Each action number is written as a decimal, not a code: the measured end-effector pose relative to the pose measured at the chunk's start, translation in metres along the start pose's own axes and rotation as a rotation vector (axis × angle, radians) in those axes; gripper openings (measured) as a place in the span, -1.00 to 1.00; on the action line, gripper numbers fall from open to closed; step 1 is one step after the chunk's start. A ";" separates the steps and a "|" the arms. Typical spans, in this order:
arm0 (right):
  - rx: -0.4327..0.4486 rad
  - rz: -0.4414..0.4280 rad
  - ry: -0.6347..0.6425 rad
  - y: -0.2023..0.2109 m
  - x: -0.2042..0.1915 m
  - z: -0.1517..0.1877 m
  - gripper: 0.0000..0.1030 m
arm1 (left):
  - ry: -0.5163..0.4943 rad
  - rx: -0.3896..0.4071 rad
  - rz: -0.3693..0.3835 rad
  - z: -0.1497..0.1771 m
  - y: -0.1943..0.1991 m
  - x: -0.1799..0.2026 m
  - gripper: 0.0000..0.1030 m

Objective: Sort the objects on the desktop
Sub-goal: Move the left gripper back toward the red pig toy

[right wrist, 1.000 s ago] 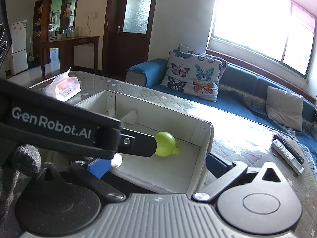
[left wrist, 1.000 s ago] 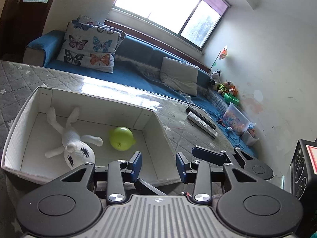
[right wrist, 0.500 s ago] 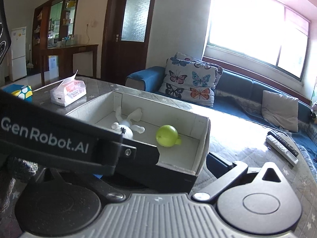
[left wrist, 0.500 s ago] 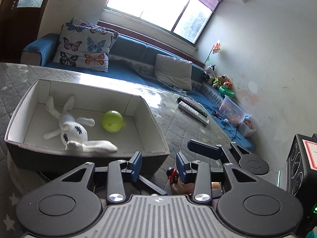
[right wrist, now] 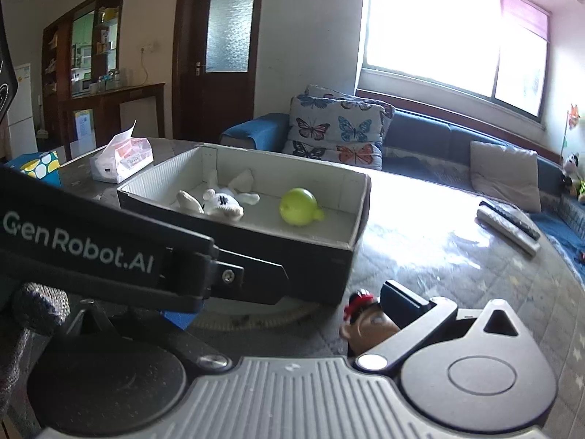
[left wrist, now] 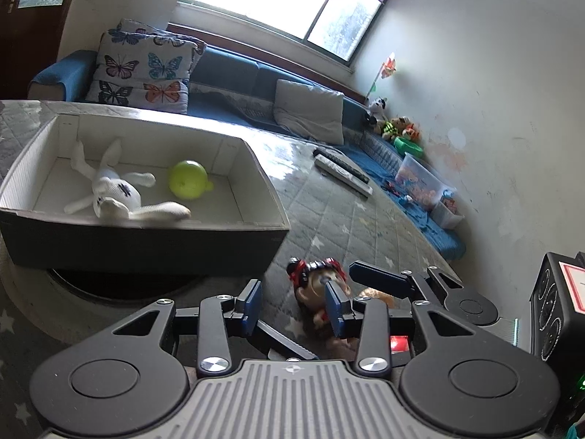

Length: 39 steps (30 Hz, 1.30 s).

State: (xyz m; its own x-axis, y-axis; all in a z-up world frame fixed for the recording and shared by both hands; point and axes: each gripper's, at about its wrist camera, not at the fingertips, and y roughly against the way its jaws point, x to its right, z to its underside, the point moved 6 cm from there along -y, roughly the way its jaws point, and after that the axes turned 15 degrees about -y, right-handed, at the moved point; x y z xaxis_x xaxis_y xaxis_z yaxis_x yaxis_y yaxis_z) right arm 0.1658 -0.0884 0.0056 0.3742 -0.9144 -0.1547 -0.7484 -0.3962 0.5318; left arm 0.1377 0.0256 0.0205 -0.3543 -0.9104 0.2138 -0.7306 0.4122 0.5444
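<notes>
A box (left wrist: 146, 245), dark outside and white inside, stands on the quilted table and holds a white plush rabbit (left wrist: 117, 194) and a green round toy (left wrist: 188, 184). In front of it lies a small doll (left wrist: 310, 285) with a red and black headpiece. My left gripper (left wrist: 294, 307) is open, nothing between its blue pads; the doll lies just beyond its right finger. In the right wrist view the doll (right wrist: 365, 325) sits between the wide-open fingers of my right gripper (right wrist: 292, 309), close to the right finger (right wrist: 402, 300). The left gripper's body hides much of the left finger.
Two remote controls (left wrist: 342, 172) lie on the table's far right. A tissue pack (right wrist: 122, 159) and a blue dotted box (right wrist: 38, 166) stand at the far left. A black device (left wrist: 559, 303) stands at my right. The box rests on a round base (left wrist: 109, 289).
Both grippers have drawn back from the box and sunk a little. The box now sits farther off, and the doll has come into view by the fingers.
</notes>
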 end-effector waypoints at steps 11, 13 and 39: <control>0.005 0.054 -0.007 0.017 0.018 0.026 1.00 | -0.050 -0.041 0.040 0.018 -0.004 0.027 -0.21; 0.003 0.059 -0.013 0.020 0.022 0.028 1.00 | -0.057 -0.047 0.047 0.021 -0.005 0.031 -0.21; -0.004 0.206 -0.125 0.047 0.093 0.064 1.00 | -0.105 -0.157 0.171 0.035 -0.043 0.080 -0.21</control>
State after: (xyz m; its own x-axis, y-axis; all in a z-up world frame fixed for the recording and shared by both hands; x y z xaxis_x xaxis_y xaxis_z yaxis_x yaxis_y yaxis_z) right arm 0.1301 -0.1970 -0.0372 0.1431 -0.9792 -0.1439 -0.7995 -0.2001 0.5663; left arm 0.1201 -0.0637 -0.0147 -0.5295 -0.8159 0.2322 -0.5581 0.5412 0.6290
